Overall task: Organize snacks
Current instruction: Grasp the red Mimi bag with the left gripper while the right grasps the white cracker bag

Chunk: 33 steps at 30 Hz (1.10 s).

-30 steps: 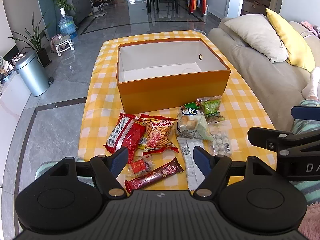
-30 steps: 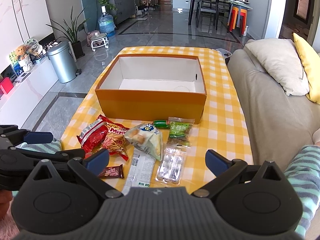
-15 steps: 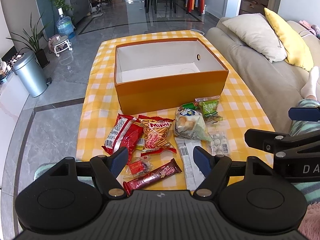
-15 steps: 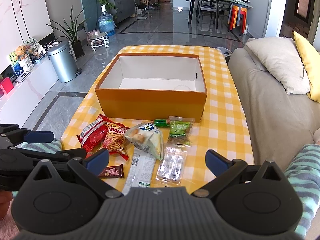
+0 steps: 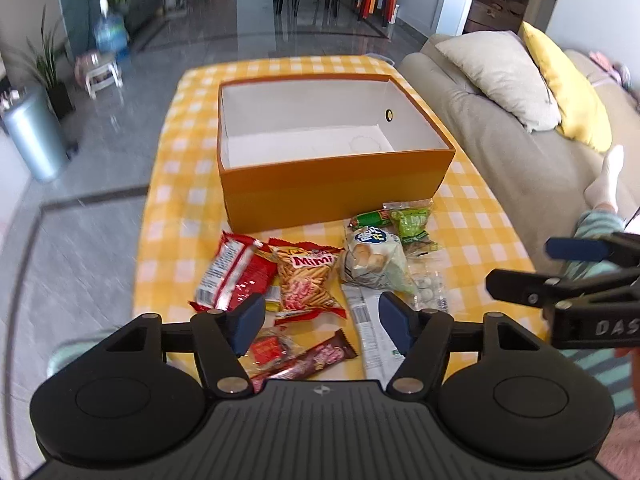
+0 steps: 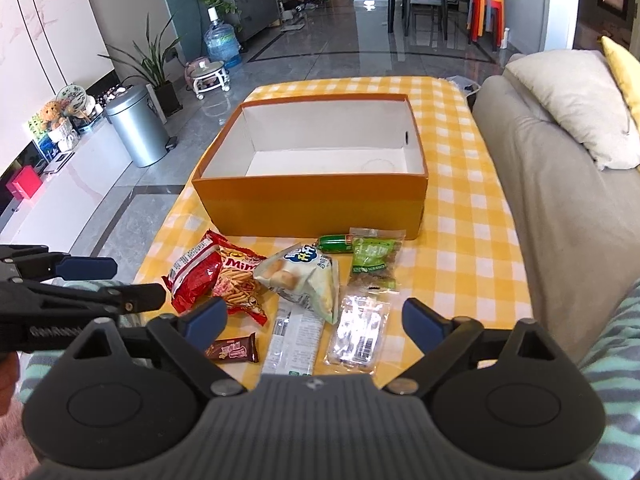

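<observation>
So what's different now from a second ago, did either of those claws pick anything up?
Nothing picked up. The left gripper and right gripper have both edged nearer the snacks, and their jaws are closing a little, with nothing pressed between them. The orange box is empty as before, and the red packets, bread bag and chocolate bar lie where they were on the checked cloth.

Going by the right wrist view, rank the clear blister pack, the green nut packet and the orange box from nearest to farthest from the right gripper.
From the right gripper, whose jaws are closing with nothing between them:
1. Clear blister pack, just ahead, slightly right of centre.
2. Green nut packet, beyond the pack, in front of the box.
3. Orange box, farthest, across the middle of the table.
</observation>
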{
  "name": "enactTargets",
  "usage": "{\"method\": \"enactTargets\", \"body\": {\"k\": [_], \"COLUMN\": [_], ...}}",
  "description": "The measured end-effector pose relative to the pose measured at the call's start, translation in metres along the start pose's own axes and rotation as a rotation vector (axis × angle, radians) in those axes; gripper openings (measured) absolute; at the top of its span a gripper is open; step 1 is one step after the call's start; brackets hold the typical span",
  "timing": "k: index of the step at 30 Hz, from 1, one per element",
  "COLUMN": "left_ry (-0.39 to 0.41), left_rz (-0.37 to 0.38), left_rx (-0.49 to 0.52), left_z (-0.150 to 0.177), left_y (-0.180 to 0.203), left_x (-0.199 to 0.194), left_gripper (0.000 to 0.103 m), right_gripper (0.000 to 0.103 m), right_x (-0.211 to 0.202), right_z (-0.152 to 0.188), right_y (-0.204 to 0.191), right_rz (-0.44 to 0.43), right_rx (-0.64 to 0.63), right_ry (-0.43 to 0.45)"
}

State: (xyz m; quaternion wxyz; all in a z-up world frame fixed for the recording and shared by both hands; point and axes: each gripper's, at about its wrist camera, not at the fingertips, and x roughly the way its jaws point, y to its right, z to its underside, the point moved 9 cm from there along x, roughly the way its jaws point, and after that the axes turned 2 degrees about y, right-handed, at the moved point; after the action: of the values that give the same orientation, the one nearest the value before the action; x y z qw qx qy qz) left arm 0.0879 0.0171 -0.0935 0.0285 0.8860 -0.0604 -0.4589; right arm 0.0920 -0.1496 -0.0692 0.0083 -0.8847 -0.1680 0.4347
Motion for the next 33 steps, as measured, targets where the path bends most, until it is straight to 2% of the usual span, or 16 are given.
{"method": "enactTargets", "body": {"k": [1, 5, 7, 12, 16, 19, 23, 29, 33], "left_ry": [-0.007, -0.034, -0.053, -0.057, -0.064, -0.059, -0.089, -0.148, -0.171], "left_rz": [0.015, 0.053, 0.063, 0.064, 0.01, -0.001, -0.027, -0.004, -0.039], "left_rx": [-0.014, -0.027, -0.026, -0.08, -0.132, -0.125, -0.091, -0.115, -0.105], "left_z": [-0.001, -0.002, -0.002, -0.001, 0.002, 0.003, 0.007, 0.015, 0.016], "left_y": [-0.001, 0.0, 0.003, -0.001, -0.013, -0.018, -0.018, -0.018, -0.023], "left_x": [0.003, 0.021, 0.031, 0.053, 0.071, 0.081, 0.095, 0.115, 0.127], "left_gripper": [0.075, 0.059, 0.057, 0.046, 0.048, 0.066, 0.076, 0.076, 0.073], "right_gripper": [0.085, 0.075, 0.071, 0.07, 0.069, 0.069, 0.069, 0.069, 0.07], "right_x": [0.004, 0.023, 0.033, 0.062, 0.089, 0.106, 0.122, 0.146, 0.156], "right_z": [0.0, -0.001, -0.001, -0.003, 0.001, 0.005, 0.009, 0.014, 0.017], "right_y": [0.0, -0.002, -0.005, -0.01, -0.012, -0.017, -0.021, -0.017, -0.013], "right_rz": [-0.004, -0.034, -0.048, -0.041, -0.05, -0.076, -0.071, -0.087, -0.093], "right_rx": [-0.002, -0.032, -0.055, -0.131, -0.176, -0.195, -0.255, -0.263, -0.242], "right_ry": [-0.006, -0.035, -0.041, -0.044, -0.086, -0.101, -0.091, -0.104, -0.119]}}
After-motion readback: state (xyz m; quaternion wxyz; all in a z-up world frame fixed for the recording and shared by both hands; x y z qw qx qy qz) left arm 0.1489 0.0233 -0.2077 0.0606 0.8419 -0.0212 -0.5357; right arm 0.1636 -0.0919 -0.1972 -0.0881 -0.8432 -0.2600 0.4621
